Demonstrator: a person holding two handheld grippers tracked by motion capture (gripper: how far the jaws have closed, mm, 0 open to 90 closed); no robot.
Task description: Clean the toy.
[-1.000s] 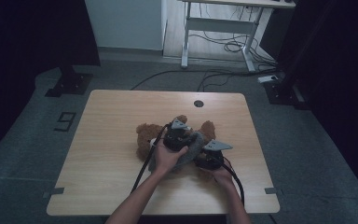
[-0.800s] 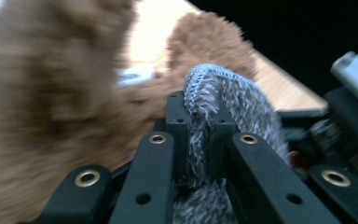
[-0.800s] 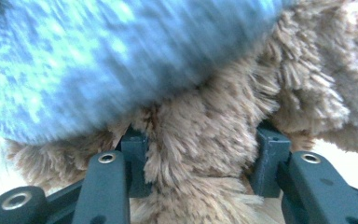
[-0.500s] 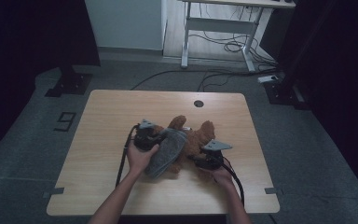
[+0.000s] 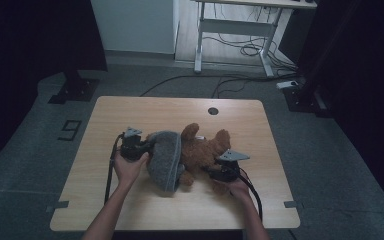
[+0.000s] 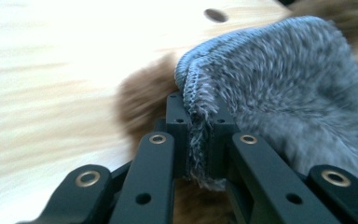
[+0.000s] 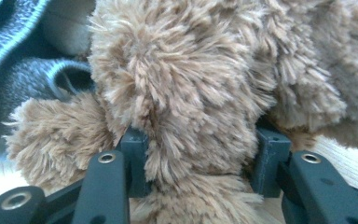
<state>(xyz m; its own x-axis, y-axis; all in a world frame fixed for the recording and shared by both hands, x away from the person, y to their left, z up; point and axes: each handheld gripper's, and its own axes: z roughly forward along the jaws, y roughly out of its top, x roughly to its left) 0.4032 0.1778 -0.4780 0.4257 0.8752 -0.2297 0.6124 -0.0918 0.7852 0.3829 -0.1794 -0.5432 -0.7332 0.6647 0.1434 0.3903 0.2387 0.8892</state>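
Now the bear (image 5: 205,150) lies mid-table (image 5: 130,107) on its side, with the grey hat (image 5: 164,159) pulled over its left end. The left gripper (image 5: 147,146) is clamped on the hat's knitted hem (image 6: 196,116), while the right gripper (image 5: 211,171) squeezes a furry limb (image 7: 191,116) of the bear between its jaws.

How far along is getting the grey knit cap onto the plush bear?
Done: the grey cap covers one end of the brown bear. In hand: the left tongs pinch the cap's hem, and the right tongs clamp a plush limb. Left: seating the cap properly and letting go; its hem looks stretched sideways.
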